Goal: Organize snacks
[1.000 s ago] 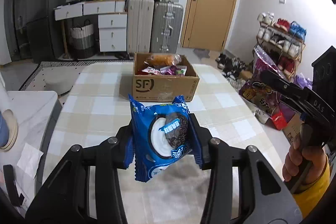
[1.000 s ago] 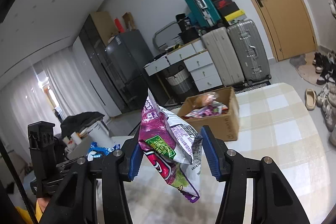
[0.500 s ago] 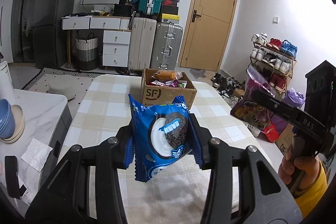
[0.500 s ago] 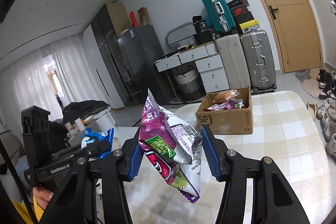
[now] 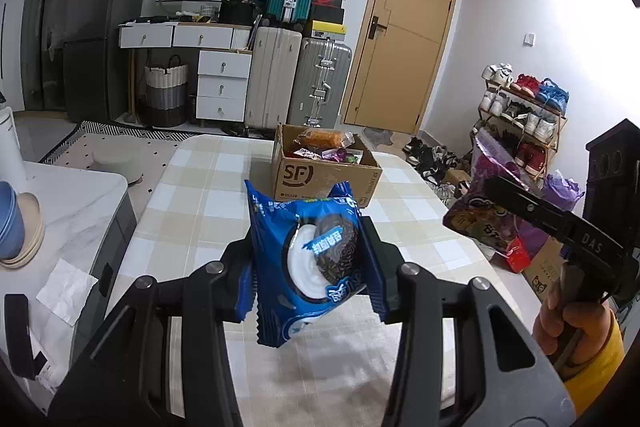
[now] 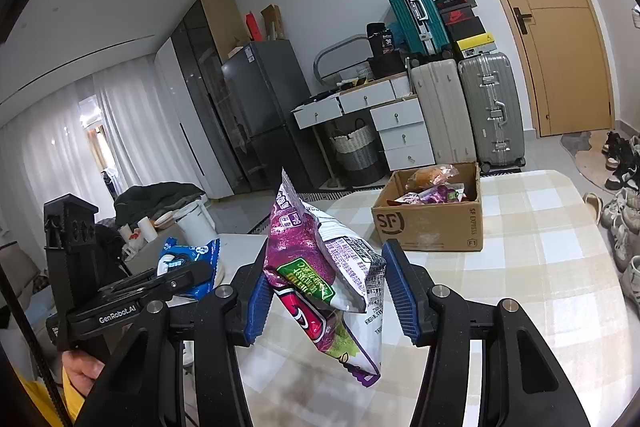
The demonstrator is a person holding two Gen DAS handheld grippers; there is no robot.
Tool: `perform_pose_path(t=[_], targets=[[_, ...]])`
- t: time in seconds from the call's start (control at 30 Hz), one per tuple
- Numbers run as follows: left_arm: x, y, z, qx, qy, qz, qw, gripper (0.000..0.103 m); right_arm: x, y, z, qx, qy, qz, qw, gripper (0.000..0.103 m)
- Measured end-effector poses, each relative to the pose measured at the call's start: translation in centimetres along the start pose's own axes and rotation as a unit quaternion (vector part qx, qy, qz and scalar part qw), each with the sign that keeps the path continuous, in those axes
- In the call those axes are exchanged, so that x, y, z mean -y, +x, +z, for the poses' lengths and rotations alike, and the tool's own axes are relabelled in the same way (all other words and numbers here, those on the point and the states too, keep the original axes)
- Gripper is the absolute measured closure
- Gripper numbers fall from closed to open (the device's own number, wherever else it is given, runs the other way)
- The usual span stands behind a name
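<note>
While both grippers point slightly downward above the desk, the left gripper has its jaws clamped on a blue cookie pack and the right gripper has its jaws closed on a purple chip bag. Compared with the earlier frames, both have drawn back from the box, which now appears smaller and farther off, with each grip unchanged.

A lived-in home: fridge, stacked suitcases, shoe rack, checked table.
</note>
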State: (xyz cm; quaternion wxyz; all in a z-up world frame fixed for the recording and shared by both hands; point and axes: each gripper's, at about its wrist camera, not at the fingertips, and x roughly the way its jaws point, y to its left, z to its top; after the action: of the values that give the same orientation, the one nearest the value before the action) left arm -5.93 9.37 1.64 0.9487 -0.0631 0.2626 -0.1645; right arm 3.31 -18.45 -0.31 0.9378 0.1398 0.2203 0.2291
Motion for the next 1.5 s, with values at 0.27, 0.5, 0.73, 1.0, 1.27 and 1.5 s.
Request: perform_pose_path(t=[0.27,0.5,0.73,1.0,1.27,1.5], targets=[[0.2,4.9,2.2,-0.013,0.000,-0.001,0.9999,0.062,2.0,0.9,1.2,-0.003,0.007,-0.001,1.000,0.050],[0.5,10.4,3.4,-0.044,0.018,0.002,0.9989,0.068,3.9,2.8,1.0,-0.024,0.013,0.001,1.000,0.050],[-2.4,18.5,-1.7,-0.201,-0.001,-0.014,0.9796,0.067,7.3,4.2,-0.8,-0.042,0.062,-0.007,0.997,0.050],[-0.6,23.1,-6.5,-0.281,-0.025,-0.028,0.9590,0.036,8.8,4.9,-2.4,-0.060,0.081,-0.001,0.995,0.050],[1.8,26.6,-9.8,-0.322,-0.007,0.007,0.9465,0.035,8.9,4.6,-2.7,-0.055,0.085,0.003,0.995,0.050],[1.9,26.3,-9.6,-0.297,0.001,0.003,0.9550,0.062,9.4,4.3,-2.8,-0.052,0.092,0.002,0.994,0.050]])
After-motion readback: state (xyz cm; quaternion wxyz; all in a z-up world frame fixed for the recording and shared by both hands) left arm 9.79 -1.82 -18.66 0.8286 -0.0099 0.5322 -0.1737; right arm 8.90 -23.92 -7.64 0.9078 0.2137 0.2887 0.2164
